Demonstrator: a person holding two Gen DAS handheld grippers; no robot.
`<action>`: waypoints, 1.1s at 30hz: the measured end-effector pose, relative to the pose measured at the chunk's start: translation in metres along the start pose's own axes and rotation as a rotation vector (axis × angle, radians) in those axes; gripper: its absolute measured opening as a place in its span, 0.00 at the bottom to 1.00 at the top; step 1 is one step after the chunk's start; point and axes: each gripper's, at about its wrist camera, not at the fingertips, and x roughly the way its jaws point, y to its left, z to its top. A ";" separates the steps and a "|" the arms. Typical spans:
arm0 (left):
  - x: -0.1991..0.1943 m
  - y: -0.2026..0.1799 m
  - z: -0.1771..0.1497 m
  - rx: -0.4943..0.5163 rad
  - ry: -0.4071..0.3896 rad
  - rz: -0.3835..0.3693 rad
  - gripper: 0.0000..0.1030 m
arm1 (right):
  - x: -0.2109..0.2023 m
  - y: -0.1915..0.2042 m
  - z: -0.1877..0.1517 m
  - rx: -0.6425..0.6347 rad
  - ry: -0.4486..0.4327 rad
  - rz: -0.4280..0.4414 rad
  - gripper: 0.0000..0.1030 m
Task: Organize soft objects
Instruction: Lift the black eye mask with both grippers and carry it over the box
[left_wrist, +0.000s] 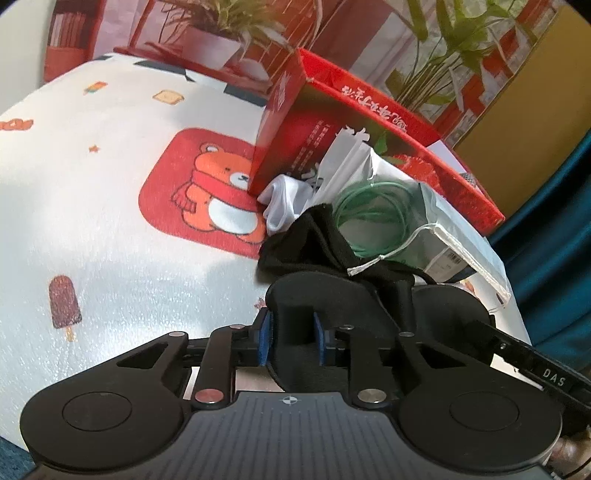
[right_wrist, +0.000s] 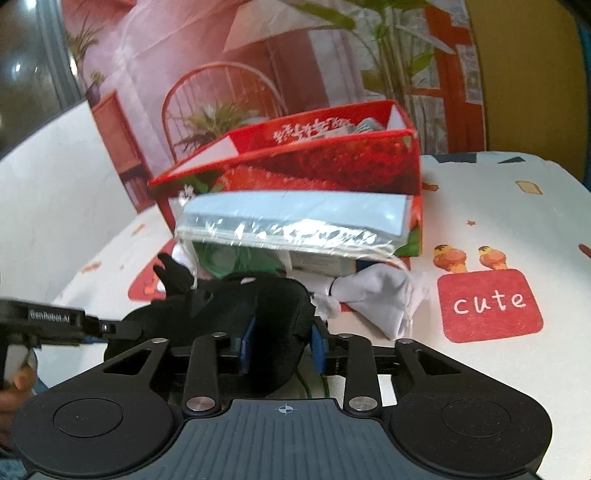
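In the left wrist view, the left gripper (left_wrist: 291, 341) sits at the lower centre of the frame with its blue pads clamped on one moulded cup of a black padded fabric eye mask (left_wrist: 306, 295). The mask's second cup lies to the right, where the tip of the right gripper (left_wrist: 517, 350) enters from the lower right edge.

In the right wrist view, the right gripper (right_wrist: 282, 349) fills the lower centre, its blue pads pressed on either side of a cup of the same black eye mask (right_wrist: 266, 317). The left gripper (right_wrist: 92, 326) reaches in from the left edge, with a fingertip of the person's hand (right_wrist: 20, 378) visible below it.

The mask rests on a white tablecloth printed with cartoon bears and ice lollies (left_wrist: 110, 221). Just beyond the mask in the left view, a black soft cloth (left_wrist: 314, 236) lies crumpled against a bundled white fabric piece (left_wrist: 284, 199). A clear plastic pouch holding a coil of green cord (left_wrist: 373, 210) leans over them, its drawstring trailing onto the black cloth. Behind everything, in the upper centre, stands an open red cardboard box printed with strawberries (left_wrist: 280, 133). In the right view the white fabric (right_wrist: 373, 295) lies at centre right, in front of the box (right_wrist: 325, 166).
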 end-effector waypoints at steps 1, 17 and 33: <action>-0.001 -0.002 0.000 0.008 -0.004 0.006 0.24 | -0.001 -0.001 0.001 0.004 -0.005 0.003 0.29; -0.045 -0.025 0.007 0.129 -0.172 0.029 0.16 | -0.028 0.014 0.017 -0.079 -0.099 0.058 0.09; -0.115 -0.054 0.029 0.197 -0.400 0.012 0.16 | -0.067 0.049 0.085 -0.237 -0.253 0.124 0.09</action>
